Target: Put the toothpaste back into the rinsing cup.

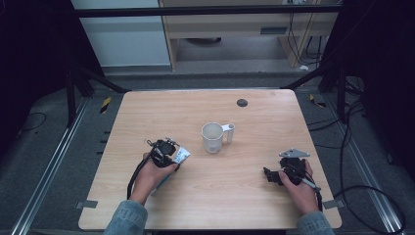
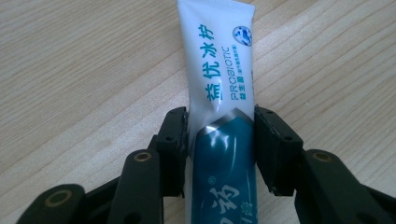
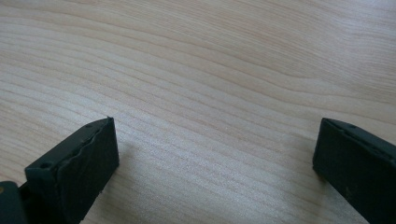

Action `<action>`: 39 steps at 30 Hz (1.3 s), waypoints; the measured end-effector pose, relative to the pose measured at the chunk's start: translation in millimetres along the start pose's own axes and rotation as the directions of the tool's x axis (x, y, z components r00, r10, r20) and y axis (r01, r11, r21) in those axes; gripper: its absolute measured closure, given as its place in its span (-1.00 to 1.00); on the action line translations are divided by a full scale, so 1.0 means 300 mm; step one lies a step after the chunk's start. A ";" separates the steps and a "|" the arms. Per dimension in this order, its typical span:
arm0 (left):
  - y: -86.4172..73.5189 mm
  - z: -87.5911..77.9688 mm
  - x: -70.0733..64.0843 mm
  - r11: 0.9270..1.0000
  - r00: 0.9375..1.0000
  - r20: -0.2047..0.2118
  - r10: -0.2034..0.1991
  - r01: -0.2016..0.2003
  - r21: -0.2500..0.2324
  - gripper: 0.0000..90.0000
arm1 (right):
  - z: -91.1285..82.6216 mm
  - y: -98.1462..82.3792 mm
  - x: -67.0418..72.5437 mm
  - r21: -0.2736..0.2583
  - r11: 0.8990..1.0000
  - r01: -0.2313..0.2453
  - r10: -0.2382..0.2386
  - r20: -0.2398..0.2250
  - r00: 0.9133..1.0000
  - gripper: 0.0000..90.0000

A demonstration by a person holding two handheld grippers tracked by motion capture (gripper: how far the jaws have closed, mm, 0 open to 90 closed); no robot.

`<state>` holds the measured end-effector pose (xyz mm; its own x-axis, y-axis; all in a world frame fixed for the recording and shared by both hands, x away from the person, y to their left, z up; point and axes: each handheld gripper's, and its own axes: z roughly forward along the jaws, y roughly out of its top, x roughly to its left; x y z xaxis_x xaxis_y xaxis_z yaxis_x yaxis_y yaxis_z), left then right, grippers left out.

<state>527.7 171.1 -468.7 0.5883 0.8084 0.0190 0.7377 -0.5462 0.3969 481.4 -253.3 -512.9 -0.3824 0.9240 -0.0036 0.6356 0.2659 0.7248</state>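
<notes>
Left gripper (image 2: pixel 220 140) clamps white-and-teal plastic toothpaste tube (image 2: pixel 219 88), near left edge of light wooden worktop (image 1: pixel 205 193). White ceramic mug (image 1: pixel 213 137) at centre, path free. Right gripper (image 3: pixel 215 154) wide open, empty.

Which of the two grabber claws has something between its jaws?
The left gripper. Its two black jaws sit on either side of a white and teal toothpaste tube lying on the table. The right gripper stands wide open over bare wood.

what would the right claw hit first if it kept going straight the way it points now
Probably nothing: the right claw stands open over the bare light wooden table, and the way ahead looks free, though depth is unclear.
</notes>
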 end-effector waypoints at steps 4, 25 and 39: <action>0.002 0.003 0.001 1.000 1.000 0.004 -0.001 0.001 0.007 0.27 | 0.000 0.000 0.000 0.001 1.000 0.001 -0.001 0.001 1.000 -0.99; -0.003 -0.038 0.009 0.999 1.000 0.002 0.031 -0.031 -0.035 0.70 | 0.000 0.000 0.000 0.000 1.000 0.000 0.000 0.001 1.000 -0.99; 0.017 -0.203 -0.025 0.984 0.997 -0.056 0.053 -0.061 -0.166 0.72 | 0.000 0.000 0.000 0.000 1.000 0.000 0.000 0.000 1.000 -0.99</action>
<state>506.9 175.8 -410.9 0.6070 0.7895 0.0910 0.6350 -0.5507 0.5418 481.4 -253.3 -512.9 -0.3823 0.9240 -0.0037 0.6358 0.2660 0.7246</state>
